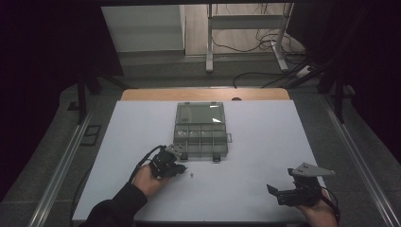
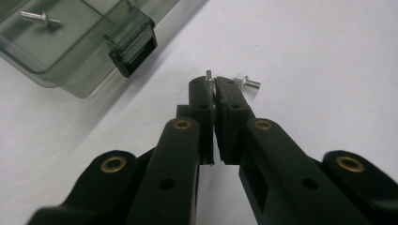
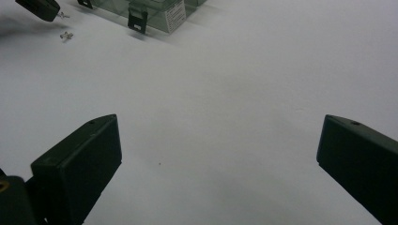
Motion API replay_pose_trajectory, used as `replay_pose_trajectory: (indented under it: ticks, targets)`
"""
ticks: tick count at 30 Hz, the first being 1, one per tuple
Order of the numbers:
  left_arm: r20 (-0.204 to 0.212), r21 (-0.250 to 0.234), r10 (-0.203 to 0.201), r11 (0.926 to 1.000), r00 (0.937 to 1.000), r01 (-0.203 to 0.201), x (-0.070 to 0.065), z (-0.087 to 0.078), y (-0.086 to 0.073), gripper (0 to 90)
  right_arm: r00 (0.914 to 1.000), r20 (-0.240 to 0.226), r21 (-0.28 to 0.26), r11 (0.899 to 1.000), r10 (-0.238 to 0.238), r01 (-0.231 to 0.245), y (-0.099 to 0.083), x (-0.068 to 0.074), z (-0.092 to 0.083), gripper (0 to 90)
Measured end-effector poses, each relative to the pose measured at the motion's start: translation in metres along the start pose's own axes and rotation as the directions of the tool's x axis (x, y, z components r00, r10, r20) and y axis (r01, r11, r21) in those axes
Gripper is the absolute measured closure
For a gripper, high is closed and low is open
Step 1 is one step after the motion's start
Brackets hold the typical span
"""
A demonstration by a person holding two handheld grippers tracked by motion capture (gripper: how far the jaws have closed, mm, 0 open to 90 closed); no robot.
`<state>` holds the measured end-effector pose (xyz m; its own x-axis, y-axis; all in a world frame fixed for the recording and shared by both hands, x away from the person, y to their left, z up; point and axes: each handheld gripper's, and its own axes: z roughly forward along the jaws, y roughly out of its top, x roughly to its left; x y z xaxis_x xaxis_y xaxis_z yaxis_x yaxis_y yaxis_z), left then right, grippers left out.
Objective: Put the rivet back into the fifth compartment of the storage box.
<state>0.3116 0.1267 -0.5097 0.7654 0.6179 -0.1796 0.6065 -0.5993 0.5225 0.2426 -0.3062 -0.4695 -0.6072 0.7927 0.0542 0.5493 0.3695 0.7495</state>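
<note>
While the compartment box (image 1: 201, 130) lies lid-open at the middle of the white bench (image 1: 265, 142) in the high view, the left hand-held gripper (image 1: 178, 166) sits just off the box's near left corner with a small rivet (image 1: 192, 176) on the sheet beside its tip, and the right hand-held gripper (image 1: 279, 191) rests well apart from the box toward the near right edge. Seen from the left gripper view, the left hand-held gripper (image 2: 214, 84) is clenched on a small metal pin (image 2: 209, 75), a second rivet (image 2: 248, 83) lies just beyond its right jaw, and the box's dark latch (image 2: 133, 49) stands near, with another rivet (image 2: 40, 18) inside the box. From the right gripper view, the right hand-held gripper (image 3: 218, 140) is released, jaws spread wide over bare bench, the box (image 3: 155, 9) well beyond.
</note>
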Motion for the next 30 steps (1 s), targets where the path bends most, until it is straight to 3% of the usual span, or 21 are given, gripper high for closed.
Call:
replay_pose_trajectory:
  ticks: [30]
  targets:
    - [-0.017, -0.059, -0.011, 0.9982, 0.9998, 0.01, 0.004, -0.024, 0.009, 87.1, 0.9999, -0.012, 0.007, 1.0, 0.011, -0.011, 0.0, -0.001, 0.001, 0.0]
